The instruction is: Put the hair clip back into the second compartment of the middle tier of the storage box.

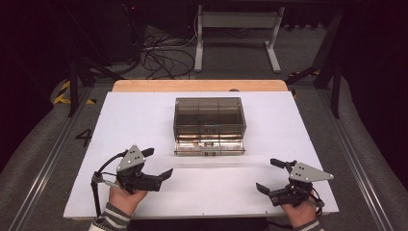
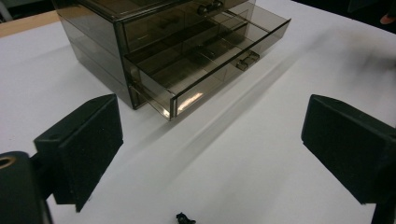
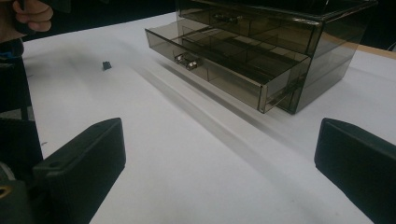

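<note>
A smoky clear plastic drawer box (image 1: 210, 117) stands at the table's middle, its bottom drawer (image 1: 210, 146) pulled out toward me. The drawer (image 2: 205, 65) has several dividers and a small handle (image 3: 186, 60) on its front. My left gripper (image 1: 159, 163) rests at the near left, open, nothing between its pads (image 2: 91, 144). At the near right my right gripper (image 1: 268, 175) is open and empty too. A tiny dark piece (image 2: 185, 218) lies on the table between the left gripper's jaws, and the same small dark piece (image 3: 106, 65) appears far off in the right gripper view.
The white tabletop (image 1: 144, 125) has a wooden strip (image 1: 199, 85) along its far edge. Beyond it stand a grey table frame (image 1: 236, 33) and loose cables (image 1: 161, 55) on the floor. A metal rail (image 1: 45, 159) runs along the left side.
</note>
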{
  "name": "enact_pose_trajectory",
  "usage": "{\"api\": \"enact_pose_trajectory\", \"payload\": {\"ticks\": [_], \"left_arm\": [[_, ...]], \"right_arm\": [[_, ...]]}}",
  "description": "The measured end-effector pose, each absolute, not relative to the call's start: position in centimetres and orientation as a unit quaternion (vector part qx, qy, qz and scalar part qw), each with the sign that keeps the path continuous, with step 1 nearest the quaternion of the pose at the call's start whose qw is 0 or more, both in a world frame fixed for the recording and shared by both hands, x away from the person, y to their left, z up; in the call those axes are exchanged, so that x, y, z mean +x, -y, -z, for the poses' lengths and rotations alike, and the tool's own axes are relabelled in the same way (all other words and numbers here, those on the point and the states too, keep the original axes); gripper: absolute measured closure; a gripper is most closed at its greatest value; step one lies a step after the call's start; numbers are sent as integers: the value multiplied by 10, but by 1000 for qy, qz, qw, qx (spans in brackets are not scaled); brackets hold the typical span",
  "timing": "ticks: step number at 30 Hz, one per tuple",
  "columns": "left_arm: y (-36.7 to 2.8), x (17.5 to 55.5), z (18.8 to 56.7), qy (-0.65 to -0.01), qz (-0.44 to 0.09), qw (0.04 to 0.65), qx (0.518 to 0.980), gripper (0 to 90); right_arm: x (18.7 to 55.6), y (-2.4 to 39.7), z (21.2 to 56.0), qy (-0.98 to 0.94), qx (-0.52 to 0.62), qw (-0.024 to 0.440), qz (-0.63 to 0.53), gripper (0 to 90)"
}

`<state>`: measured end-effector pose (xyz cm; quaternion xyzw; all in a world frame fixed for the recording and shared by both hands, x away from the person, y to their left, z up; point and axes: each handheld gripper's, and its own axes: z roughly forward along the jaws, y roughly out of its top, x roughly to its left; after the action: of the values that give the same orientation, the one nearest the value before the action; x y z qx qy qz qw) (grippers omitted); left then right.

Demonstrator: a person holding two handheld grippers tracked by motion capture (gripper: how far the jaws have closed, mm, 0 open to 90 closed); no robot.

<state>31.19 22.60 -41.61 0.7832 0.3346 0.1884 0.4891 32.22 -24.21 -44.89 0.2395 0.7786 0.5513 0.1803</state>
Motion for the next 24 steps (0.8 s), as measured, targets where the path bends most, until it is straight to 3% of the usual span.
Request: {"api": "enact_pose_trajectory", "payload": {"ticks": [12, 24], "left_arm": [[-230, 317, 422, -330, -147, 459, 812, 258], [-232, 324, 432, -348, -120, 409, 835, 330]], "right_arm": [[322, 241, 449, -779, 235, 178, -553, 25], [322, 241, 449, -781, 233, 176, -552, 25]]}}
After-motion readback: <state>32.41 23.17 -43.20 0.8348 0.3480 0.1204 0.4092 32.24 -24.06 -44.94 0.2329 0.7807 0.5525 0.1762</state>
